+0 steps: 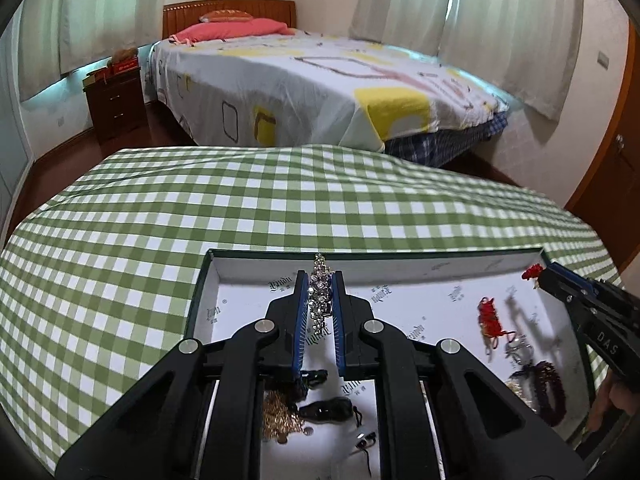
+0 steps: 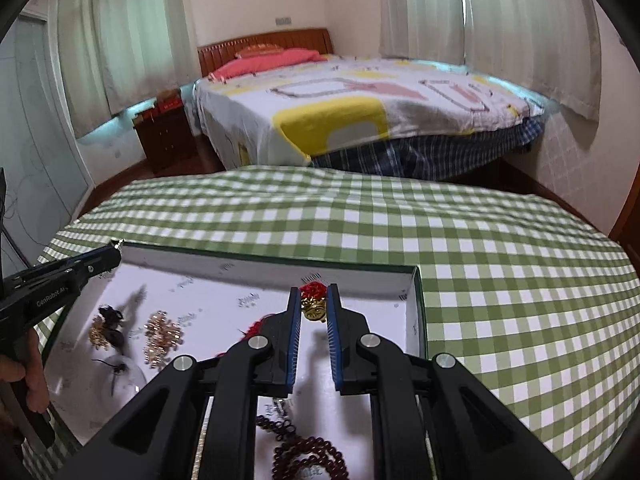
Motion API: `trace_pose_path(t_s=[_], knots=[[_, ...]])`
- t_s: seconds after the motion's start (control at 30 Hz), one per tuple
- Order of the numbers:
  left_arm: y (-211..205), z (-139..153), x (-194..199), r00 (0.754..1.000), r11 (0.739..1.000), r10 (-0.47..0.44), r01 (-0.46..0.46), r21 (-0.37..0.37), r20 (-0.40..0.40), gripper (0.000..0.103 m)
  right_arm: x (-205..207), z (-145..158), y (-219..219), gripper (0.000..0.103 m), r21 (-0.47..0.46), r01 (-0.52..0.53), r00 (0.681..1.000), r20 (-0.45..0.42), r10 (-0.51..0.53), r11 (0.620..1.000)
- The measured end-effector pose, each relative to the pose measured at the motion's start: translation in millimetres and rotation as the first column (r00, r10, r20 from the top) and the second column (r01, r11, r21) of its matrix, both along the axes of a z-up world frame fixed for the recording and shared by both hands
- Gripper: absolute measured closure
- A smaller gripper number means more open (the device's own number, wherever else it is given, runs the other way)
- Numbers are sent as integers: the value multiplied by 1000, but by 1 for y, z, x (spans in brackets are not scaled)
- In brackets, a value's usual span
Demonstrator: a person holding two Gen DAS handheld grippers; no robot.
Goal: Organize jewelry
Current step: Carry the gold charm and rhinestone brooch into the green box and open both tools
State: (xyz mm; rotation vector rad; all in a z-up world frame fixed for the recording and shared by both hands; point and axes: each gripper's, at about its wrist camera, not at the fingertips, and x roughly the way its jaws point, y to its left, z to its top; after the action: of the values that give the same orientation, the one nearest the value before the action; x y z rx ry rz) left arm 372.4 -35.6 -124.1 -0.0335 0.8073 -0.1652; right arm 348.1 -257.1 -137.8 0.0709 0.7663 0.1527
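Note:
A shallow white-lined box with a dark green rim [image 1: 208,264] sits on a green checked tablecloth. My left gripper [image 1: 320,280] is shut on a silver rhinestone piece [image 1: 320,296], held above the box's far left part. My right gripper [image 2: 315,294] is shut on a red-knotted gold charm [image 2: 313,307], above the box's right end [image 2: 418,304]; it also shows in the left wrist view [image 1: 538,276]. In the box lie gold chains [image 1: 280,416], dark pieces [image 1: 326,408], a red cord piece [image 1: 490,318] and a dark bead bracelet [image 1: 548,388].
The checked tablecloth [image 2: 500,280] spreads wide beyond and to the right of the box. Behind the table stands a bed [image 1: 320,80] with a patterned sheet, with a dark nightstand [image 1: 116,104] beside it. Curtains hang along the walls.

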Motion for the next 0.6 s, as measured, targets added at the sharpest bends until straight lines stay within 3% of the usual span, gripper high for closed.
trace_pose_path(t_s=[0.23,0.53,0.6], knots=[[-8,-13,11,996,999,-25,27,27,-80,91,9,-10,-2,90,11,-5,997,-75,5,1000],[-7,-26,18,986,1000,-26,27,6,-164,91,15,-16,-6,89,25,-5,992,-125,8,1000],[-7,-27,19,984,1000,-22,24,6,-174,85,17,-17,-6,85,28,-6,990,-137,10,1000]])
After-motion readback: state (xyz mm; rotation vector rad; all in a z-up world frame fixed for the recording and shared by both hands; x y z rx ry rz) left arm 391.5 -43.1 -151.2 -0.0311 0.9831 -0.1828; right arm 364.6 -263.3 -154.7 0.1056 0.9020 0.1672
